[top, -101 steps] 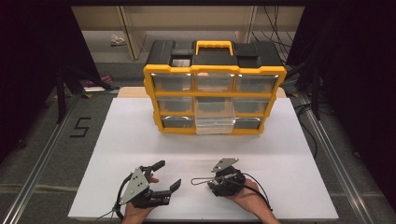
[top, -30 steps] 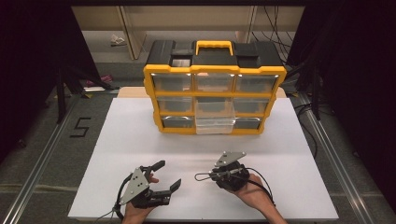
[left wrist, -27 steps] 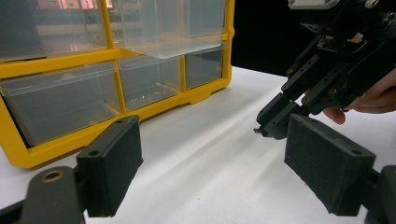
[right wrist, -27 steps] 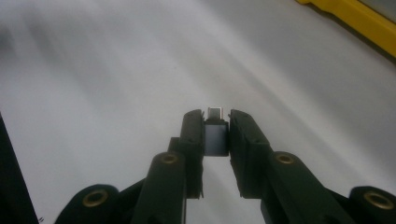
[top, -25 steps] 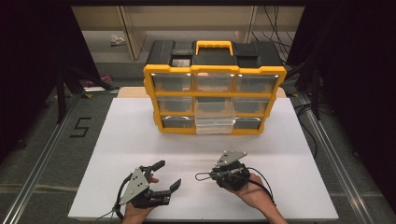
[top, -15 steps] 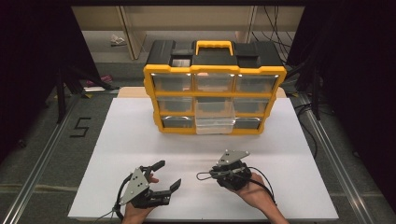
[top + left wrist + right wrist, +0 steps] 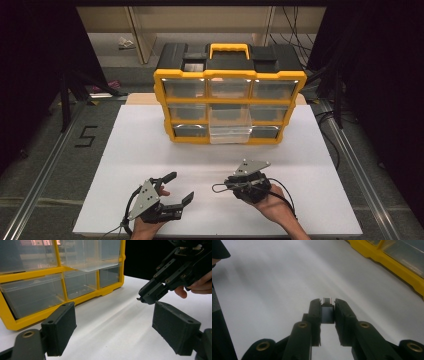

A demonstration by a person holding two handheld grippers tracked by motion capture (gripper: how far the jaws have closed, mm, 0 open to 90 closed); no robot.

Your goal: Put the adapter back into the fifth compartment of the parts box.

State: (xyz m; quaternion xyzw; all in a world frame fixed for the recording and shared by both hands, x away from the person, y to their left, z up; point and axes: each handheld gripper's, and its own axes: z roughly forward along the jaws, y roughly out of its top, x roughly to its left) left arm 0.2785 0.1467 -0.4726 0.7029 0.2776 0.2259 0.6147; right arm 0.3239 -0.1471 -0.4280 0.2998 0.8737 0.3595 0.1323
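Two grippers over white table [image 7: 150, 145]; left gripper [image 7: 177, 187] jaws apart, empty; right gripper [image 7: 327, 308] clamped on one small connector [image 7: 327, 301]; one yellow nine-drawer organizer [image 7: 230, 107], one drawer [image 7: 230, 134] protruding.

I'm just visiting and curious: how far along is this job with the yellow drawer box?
Done: the right gripper is clamped on a small dark connector-like part, and one middle drawer of the organizer stands pulled out. In hand: the part hangs above the table. Left, probably: dropping it in a drawer. The left gripper waits open.

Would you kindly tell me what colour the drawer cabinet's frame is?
Yellow, with a black top; the drawer cabinet shows best in the high view.
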